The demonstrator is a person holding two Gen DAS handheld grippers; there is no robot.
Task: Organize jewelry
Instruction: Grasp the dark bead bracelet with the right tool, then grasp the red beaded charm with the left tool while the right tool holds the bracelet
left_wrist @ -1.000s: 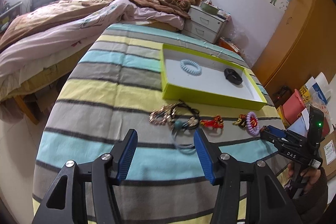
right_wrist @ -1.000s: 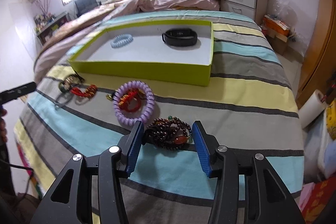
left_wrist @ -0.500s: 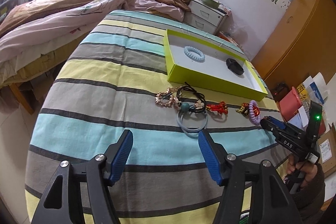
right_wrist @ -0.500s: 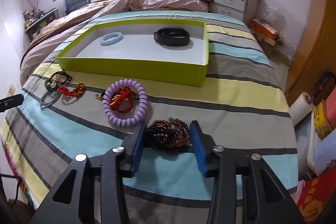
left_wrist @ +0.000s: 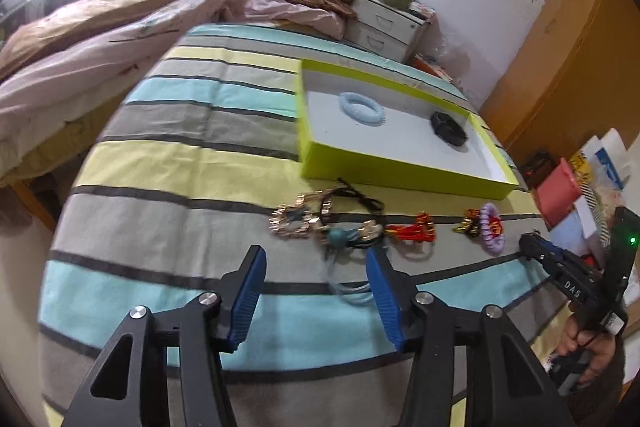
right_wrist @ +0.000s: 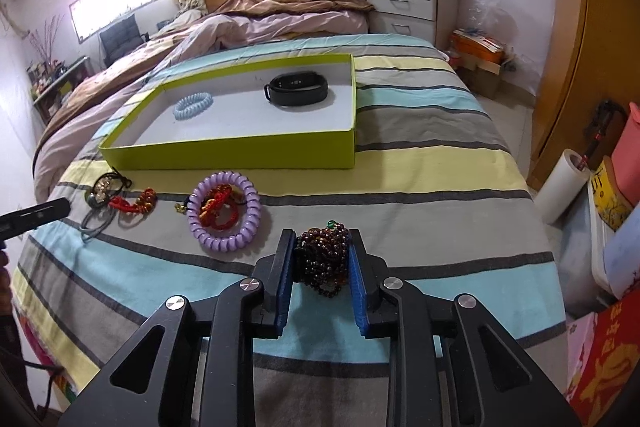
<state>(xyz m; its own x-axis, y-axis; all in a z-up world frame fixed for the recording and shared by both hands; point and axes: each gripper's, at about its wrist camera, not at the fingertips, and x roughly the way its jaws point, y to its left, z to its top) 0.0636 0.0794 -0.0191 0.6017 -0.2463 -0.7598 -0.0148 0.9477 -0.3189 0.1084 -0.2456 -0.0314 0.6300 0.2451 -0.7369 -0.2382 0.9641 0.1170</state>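
Observation:
My right gripper (right_wrist: 322,247) is shut on a dark brown bead bracelet (right_wrist: 323,257), lifted just off the striped bedspread. My left gripper (left_wrist: 316,267) is open and empty, hovering over the bedspread in front of a heap of hair ties and a gold chain bracelet (left_wrist: 298,219). A lime green tray (right_wrist: 240,157) holds a light blue coil tie (right_wrist: 193,105) and a black fitness band (right_wrist: 297,90). A purple coil tie (right_wrist: 225,211) with a red knot charm inside lies before the tray. The right gripper also shows in the left wrist view (left_wrist: 532,247).
A red tassel charm (left_wrist: 414,231) and a pale blue hair loop (left_wrist: 352,287) lie by the heap. Rumpled quilts cover the far bed. A white nightstand (right_wrist: 408,9) stands behind. Boxes and a paper roll (right_wrist: 562,187) sit beyond the bed's right edge.
My right gripper closed on the brown bead bracelet and raised it slightly. My left gripper shifted over the bedspread, staying open.

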